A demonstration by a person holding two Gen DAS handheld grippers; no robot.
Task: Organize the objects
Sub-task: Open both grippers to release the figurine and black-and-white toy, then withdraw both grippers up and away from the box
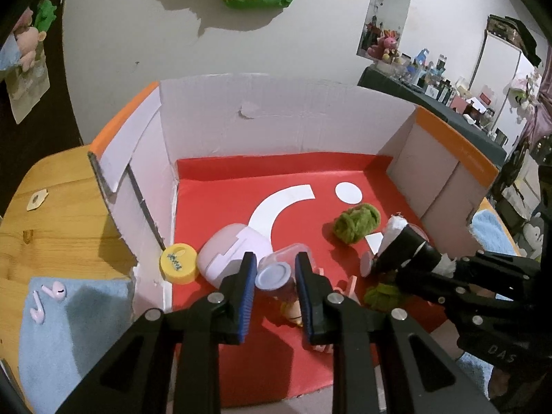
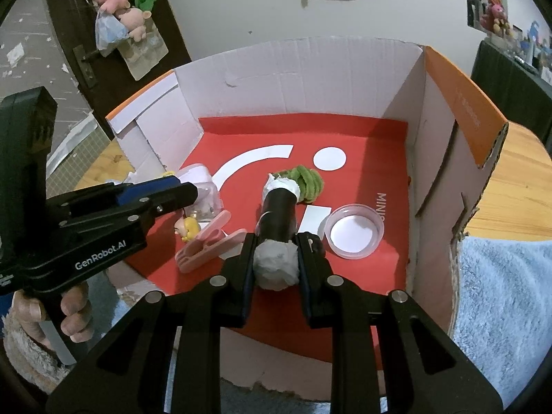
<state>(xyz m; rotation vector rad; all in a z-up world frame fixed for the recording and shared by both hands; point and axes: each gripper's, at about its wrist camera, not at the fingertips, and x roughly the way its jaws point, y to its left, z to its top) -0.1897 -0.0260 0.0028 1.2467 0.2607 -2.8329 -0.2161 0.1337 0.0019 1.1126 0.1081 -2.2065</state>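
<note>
Here, a white cardboard box (image 2: 310, 69) w/ red floor fills mid-frame in both views. Right gripper (image 2: 276, 262) is clamped on a black tube (image 2: 277, 214) stuffed w/ white wadding at both ends; in the right wrist view the tube's long axis runs straight up-frame from the jaws, far end pointing at a green fuzzy ring (image 2: 308, 183) just behind it. Left gripper (image 1: 276, 276), lower centre of left wrist view, is closed on a small clear jar (image 1: 281, 269), grey lid facing the camera. Pink case (image 1: 233, 252) and yellow cap (image 1: 177, 264) sit left of it. Clear round lid (image 2: 353, 231) lies right of the tube.
</note>
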